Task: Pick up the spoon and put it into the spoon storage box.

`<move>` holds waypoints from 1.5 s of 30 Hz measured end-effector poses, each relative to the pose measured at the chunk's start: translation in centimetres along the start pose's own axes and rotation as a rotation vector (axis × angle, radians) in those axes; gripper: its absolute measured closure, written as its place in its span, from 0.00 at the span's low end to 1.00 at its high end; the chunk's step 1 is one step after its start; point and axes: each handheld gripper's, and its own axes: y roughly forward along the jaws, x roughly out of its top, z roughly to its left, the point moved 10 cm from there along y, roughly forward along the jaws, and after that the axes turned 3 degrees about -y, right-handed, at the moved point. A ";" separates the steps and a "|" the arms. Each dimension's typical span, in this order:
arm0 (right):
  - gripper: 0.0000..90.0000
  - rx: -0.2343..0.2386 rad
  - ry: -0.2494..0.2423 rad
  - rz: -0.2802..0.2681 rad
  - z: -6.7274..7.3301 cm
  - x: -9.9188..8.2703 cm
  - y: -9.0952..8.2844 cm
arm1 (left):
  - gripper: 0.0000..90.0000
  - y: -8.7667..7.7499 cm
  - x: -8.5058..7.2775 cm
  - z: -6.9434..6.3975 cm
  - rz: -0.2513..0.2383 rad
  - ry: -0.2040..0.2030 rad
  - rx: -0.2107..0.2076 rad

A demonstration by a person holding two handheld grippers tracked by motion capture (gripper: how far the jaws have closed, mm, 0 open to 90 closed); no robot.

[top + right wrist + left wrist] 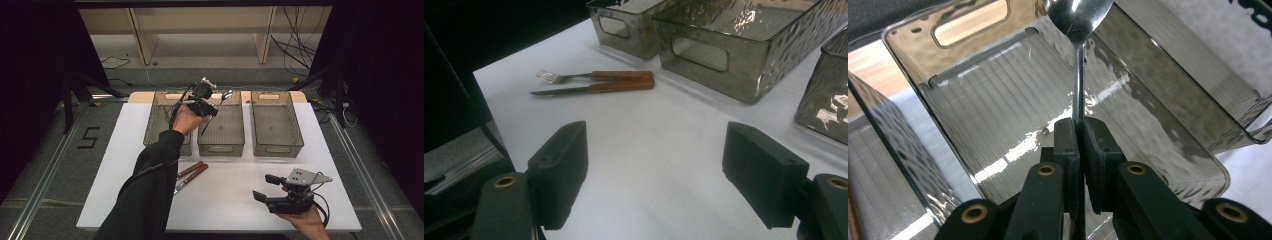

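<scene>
The left gripper point(212, 111), clenching a spoon point(1079, 75), is hovering over the middle bin point(221, 147), likely needing lowering and release, while the right gripper point(266, 187) is idling released.

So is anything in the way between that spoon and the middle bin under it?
Nothing visible. The left gripper holds the spoon by its handle over the open-topped middle bin, and no lid or other object sits between spoon and bin floor.

Grey floor point(45, 165) (cables point(295, 47) trailing), wooden shelving point(200, 25).
</scene>
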 end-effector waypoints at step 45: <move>0.30 0.005 -0.003 0.006 0.2 -0.1 0.3 | 0.30 -9.4 -5.2 -1.4 -0.077 0.097 -0.021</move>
